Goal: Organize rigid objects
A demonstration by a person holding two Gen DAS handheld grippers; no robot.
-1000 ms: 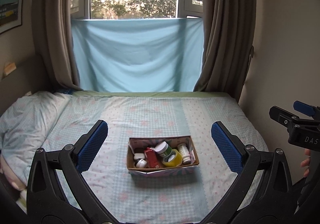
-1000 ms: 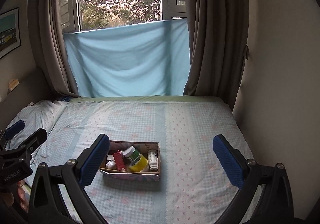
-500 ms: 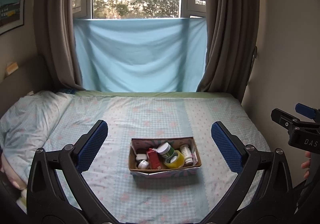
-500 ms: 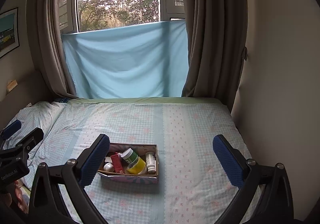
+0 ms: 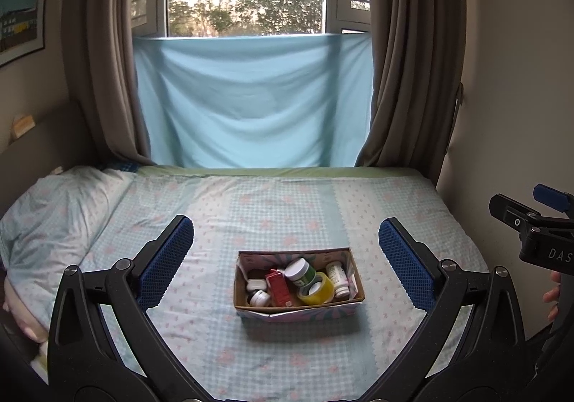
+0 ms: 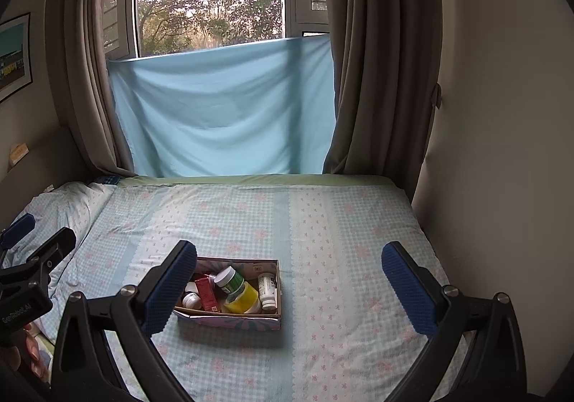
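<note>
Two claws spread wide and empty, well short of box [image 5: 299,301] on bed [image 5: 287,208]: dead ahead between left claw [image 5: 287,258] pads, off to left of right claw [image 6: 288,280]; long side crosswise; left better lined up.

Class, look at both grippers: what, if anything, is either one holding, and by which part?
Nothing is held. The left gripper and the right gripper both have their jaws wide apart and empty, above the bed, short of the cardboard box of small containers.
</note>
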